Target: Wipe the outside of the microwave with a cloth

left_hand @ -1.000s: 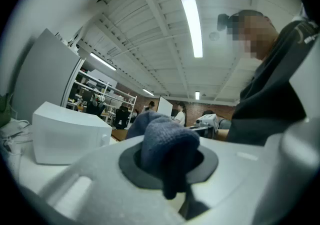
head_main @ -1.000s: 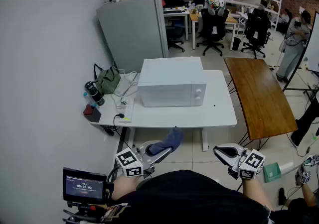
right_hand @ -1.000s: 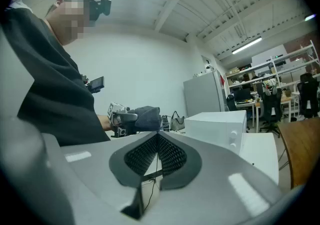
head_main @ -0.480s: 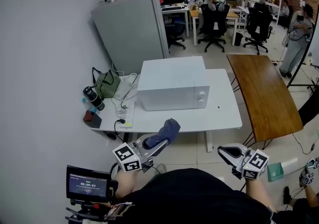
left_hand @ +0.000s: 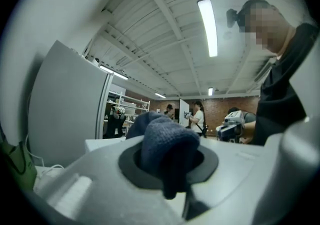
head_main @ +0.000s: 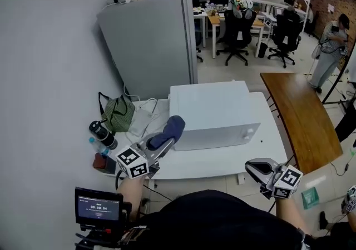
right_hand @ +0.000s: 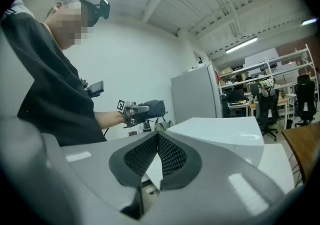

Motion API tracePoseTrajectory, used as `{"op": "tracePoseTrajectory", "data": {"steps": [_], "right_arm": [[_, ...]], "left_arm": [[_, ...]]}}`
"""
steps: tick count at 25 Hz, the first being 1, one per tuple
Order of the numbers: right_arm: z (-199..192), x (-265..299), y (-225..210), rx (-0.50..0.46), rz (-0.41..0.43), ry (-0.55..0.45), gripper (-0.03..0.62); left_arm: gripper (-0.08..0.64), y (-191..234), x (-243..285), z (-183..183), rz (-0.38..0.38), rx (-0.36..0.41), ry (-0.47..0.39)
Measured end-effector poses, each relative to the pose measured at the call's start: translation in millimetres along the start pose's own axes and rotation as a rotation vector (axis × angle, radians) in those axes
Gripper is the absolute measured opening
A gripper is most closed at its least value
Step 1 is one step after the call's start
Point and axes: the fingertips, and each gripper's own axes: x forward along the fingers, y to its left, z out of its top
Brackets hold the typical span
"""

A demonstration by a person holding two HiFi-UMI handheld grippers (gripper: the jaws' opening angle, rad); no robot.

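Left gripper (head_main: 156, 146), clamped on the cloth (head_main: 168, 130), has risen beside the microwave (head_main: 214, 111)'s front-left corner — wiping seems close; right gripper (head_main: 257, 169) closed, empty, below its right.

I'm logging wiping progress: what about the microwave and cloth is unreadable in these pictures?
White box-shaped microwave front: head view, knobs too small, left end behind the dark blue knitted cloth.
Cloth-microwave contact: unclear in every view.
Microwave, left gripper view: mostly hidden by cloth in left claw.
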Motion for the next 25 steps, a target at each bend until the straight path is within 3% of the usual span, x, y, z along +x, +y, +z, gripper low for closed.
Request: {"op": "tracePoseTrajectory", "data": {"steps": [5,10,18,21,25], "right_arm": [[38,77,-35,-0.007,-0.062,-0.023,0.006],[44,93,-73,-0.014,-0.085,0.005,0.006],[42,61,-152,-0.036,-0.027,-0.005,0.006],[41,34,-183,-0.039,-0.022,-0.009,0.006],[29,-12,-224,-0.008,-0.066,-0.016,0.006]], "left_arm": [[0.057,102,10,-17,-0.038,-0.001,0.088],[0.057,184,51,-43,0.013,0.018,0.220],[0.057,291,113,-109,0.180,0.091,0.700],[0.057,306,135,-117,0.189,0.068,0.825],[0.057,302,185,-117,0.138,0.162,0.997]]}}
